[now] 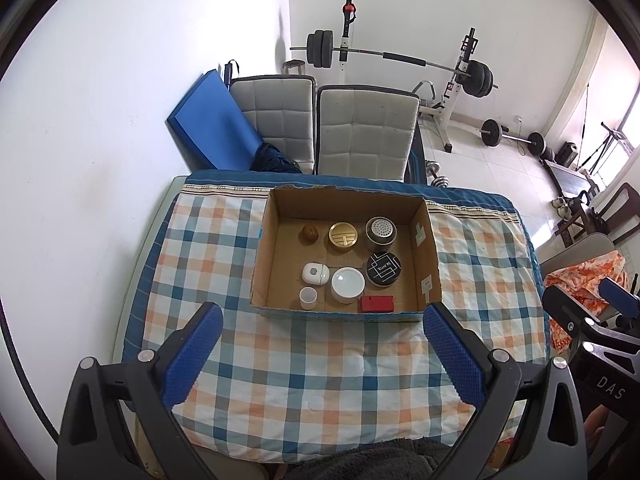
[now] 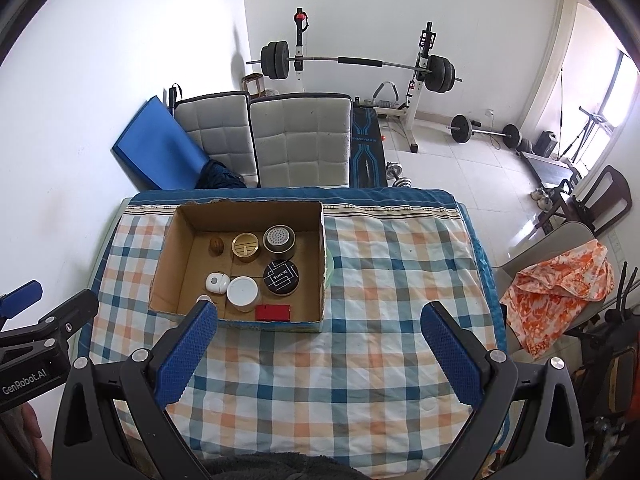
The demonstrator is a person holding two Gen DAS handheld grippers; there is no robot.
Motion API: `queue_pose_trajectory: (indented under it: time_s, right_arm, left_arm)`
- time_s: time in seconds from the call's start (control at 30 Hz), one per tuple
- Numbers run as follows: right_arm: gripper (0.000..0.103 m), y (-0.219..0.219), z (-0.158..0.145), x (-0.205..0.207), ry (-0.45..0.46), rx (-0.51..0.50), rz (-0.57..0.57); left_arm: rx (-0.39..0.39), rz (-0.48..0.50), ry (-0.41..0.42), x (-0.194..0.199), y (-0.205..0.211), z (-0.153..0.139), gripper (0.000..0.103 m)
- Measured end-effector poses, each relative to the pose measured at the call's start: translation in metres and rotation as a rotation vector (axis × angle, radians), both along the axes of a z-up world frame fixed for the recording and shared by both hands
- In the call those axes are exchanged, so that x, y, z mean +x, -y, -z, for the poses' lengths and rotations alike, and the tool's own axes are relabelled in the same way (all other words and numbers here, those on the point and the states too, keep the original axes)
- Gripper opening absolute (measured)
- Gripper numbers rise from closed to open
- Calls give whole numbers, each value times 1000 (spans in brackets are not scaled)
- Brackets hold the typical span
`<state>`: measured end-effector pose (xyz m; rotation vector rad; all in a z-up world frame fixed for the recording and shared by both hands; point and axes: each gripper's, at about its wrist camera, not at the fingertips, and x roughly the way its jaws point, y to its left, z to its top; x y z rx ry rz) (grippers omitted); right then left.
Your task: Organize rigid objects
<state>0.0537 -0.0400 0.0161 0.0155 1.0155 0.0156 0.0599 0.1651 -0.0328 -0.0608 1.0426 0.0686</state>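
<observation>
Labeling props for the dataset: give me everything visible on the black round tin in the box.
The black round tin is a low, lidded cylinder, seemingly metal. Its black lid carries white geometric lines and small white lettering; the side wall below looks brownish. It sits upright and closed on the floor of the cardboard box, in the middle row at the right, in front of the perforated-top canister, with the white round container to its left. Whether they touch is unclear.

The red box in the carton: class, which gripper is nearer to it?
Left. The left gripper faces the carton almost squarely, with the red box just ahead of it; the right gripper sits further right, the box ahead-left.
</observation>
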Motion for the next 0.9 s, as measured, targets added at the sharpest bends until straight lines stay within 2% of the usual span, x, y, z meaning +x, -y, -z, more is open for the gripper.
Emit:
queue_pose_trajectory:
  time_s: [0.9]
  right_arm:
    - [103, 0, -5, -4, 9, -16, 9]
  left_arm:
    - [6, 21, 9, 0, 3, -2, 103]
